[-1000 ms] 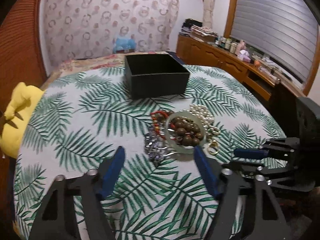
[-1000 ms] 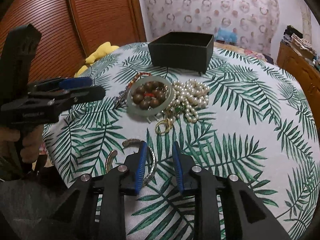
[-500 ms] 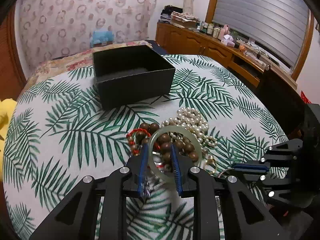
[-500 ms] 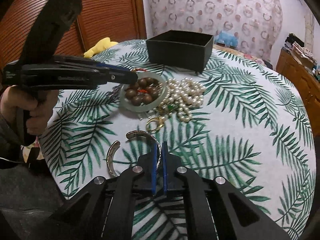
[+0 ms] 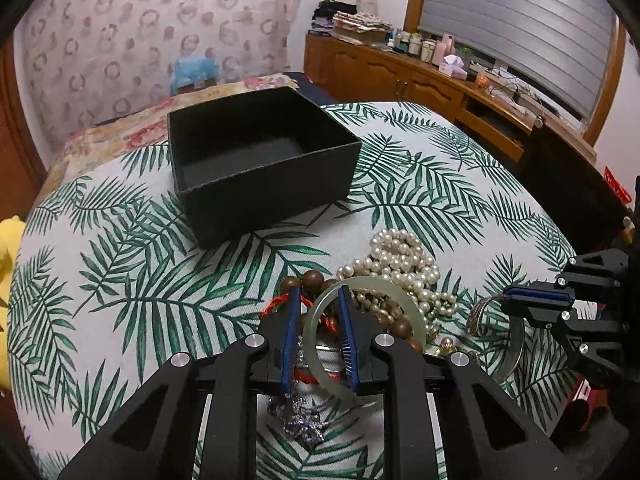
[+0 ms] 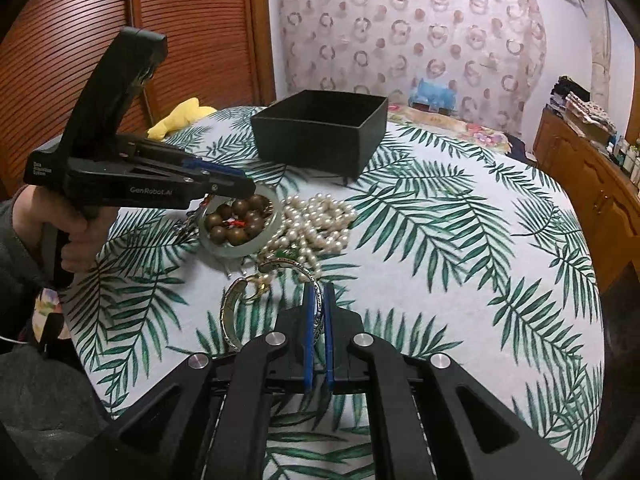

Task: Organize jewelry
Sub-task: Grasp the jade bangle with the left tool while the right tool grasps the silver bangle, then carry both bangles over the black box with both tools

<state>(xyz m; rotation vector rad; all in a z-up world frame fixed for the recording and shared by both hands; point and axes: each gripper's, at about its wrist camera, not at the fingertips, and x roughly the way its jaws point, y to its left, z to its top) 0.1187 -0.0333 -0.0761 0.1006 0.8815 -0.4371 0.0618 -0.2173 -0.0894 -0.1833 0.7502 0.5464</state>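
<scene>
- Left gripper point(image 5: 318, 334) is clamping the rim of the pale green bangle point(image 5: 362, 340), pads on either side of the band; its jaws have just been closing.
- Right gripper point(image 6: 318, 336) is pinching the silver cuff bracelet point(image 6: 276, 300), near side of the table, and appears to be lifting it.
- Black box point(image 5: 260, 160) is sitting at the far side, nothing visible inside, so no sorting is done yet.
- Pearl strand point(image 5: 404, 268), wooden beads point(image 6: 238, 222) inside the bangle and a gold ring point(image 6: 256, 286) are lying in the pile between, waiting to be boxed.
</scene>
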